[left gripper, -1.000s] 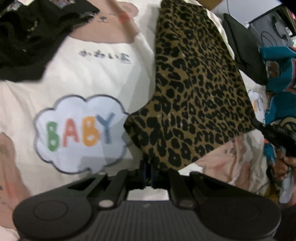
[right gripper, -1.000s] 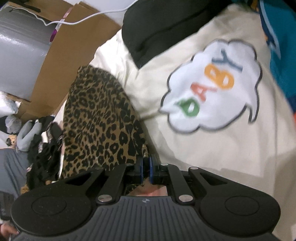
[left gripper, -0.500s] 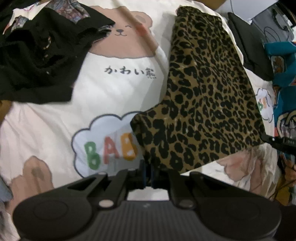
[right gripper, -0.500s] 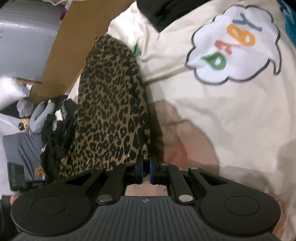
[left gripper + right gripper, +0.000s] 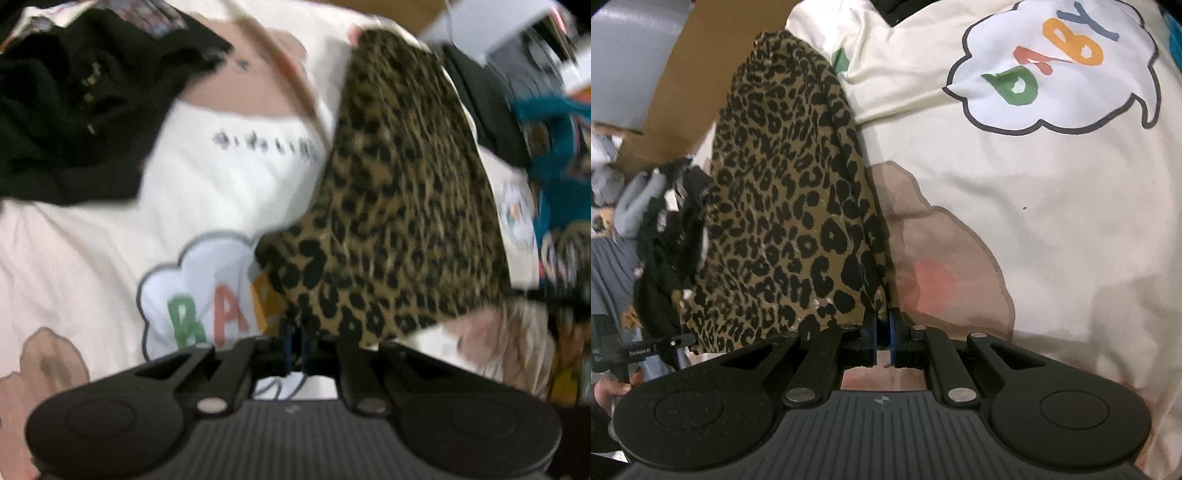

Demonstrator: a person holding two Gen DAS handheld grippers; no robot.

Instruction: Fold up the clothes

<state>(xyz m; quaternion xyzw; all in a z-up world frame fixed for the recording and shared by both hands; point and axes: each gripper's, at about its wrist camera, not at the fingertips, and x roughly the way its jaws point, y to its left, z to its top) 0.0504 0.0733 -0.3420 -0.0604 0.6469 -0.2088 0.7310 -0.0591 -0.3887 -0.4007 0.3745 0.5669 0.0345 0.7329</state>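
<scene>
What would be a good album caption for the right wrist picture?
Right gripper pinching the corner of a leopard-print garment above a cream bedsheet with a "BABY" cloud.

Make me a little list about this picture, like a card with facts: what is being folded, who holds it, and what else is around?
being folded: leopard-print garment
left gripper: shut on a near corner of the garment
right gripper: shut on the other near corner
garment state: near edge lifted, the rest trailing away over the bed
underneath: cream bedsheet printed with bears and a BABY cloud
nearby: black clothes pile at left view's upper left, teal garment on its right
picture quality: left view blurred, right view sharp
</scene>
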